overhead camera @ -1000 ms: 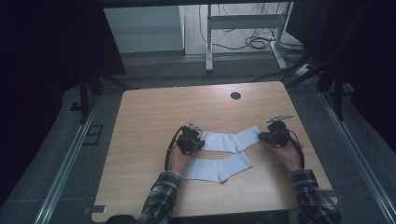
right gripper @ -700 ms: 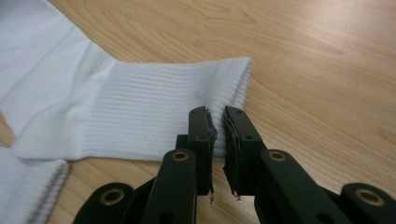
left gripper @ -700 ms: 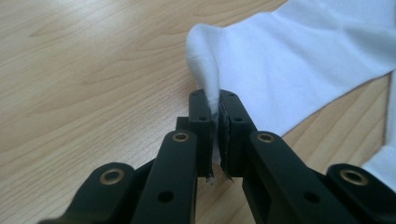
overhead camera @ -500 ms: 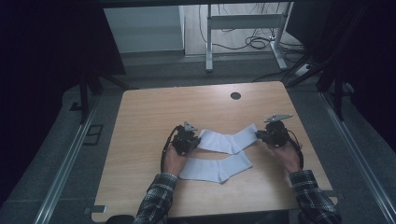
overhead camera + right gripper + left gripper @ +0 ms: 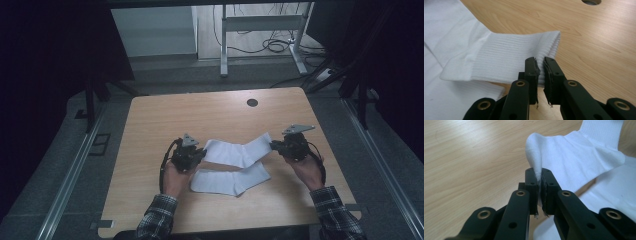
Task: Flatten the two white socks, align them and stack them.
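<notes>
Two white socks lie on the wooden table [image 5: 200, 110]. The upper sock [image 5: 235, 152] stretches between both grippers. My left gripper [image 5: 202, 151] is shut on its toe end; in the left gripper view the fabric [image 5: 574, 157] rises pinched between the jaws of the left gripper [image 5: 539, 173]. My right gripper [image 5: 273, 146] is shut on the corner of the ribbed cuff [image 5: 506, 57], which the right gripper [image 5: 539, 61] holds just above the wood. The lower sock [image 5: 230, 181] lies flat nearer the person, untouched, partly under the upper sock.
A round cable hole [image 5: 252, 102] sits near the table's far edge, right of centre. Beyond the table stand a white desk frame [image 5: 260, 22] and loose cables [image 5: 275, 46] on the floor. Bare wood lies left, right and far of the socks.
My left gripper has moved left and slightly toward the person with the toe end, drawing the upper sock out longer. The right gripper has shifted only slightly.
</notes>
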Demonstrator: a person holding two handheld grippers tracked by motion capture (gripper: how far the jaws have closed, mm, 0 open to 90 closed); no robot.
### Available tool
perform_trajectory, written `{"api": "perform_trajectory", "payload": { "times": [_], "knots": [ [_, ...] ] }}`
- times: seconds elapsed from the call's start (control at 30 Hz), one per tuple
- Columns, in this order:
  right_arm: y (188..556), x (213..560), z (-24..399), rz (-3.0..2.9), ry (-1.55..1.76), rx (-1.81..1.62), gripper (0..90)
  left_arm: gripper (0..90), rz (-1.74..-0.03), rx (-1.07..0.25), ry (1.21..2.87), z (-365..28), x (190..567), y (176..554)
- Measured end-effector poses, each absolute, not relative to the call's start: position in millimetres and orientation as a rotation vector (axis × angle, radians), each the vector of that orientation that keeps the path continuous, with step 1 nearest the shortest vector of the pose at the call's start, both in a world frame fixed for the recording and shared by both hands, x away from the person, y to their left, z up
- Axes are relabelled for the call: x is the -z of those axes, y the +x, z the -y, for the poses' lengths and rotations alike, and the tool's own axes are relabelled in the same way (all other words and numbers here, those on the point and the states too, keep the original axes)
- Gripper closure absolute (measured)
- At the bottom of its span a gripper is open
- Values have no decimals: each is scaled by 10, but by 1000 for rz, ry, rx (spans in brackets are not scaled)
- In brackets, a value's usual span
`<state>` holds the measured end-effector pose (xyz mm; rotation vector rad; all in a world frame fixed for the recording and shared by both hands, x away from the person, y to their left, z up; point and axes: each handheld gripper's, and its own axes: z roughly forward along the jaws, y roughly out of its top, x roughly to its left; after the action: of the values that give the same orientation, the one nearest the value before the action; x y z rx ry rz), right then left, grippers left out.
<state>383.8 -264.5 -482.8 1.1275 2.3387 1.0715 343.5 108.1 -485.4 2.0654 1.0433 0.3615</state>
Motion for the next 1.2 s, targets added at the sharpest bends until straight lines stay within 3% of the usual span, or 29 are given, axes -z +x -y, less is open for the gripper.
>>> {"api": "perform_trajectory", "payload": {
  "times": [0.73,1.2],
  "knots": [
    [3267,4804,2387,-2456,959,-1083,807,847,-1015,-353,2056,-1384,4963,2677],
    [3204,4955,2326,-2549,991,-970,802,836,-1053,-354,2124,-1343,5130,2631]
  ]
}}
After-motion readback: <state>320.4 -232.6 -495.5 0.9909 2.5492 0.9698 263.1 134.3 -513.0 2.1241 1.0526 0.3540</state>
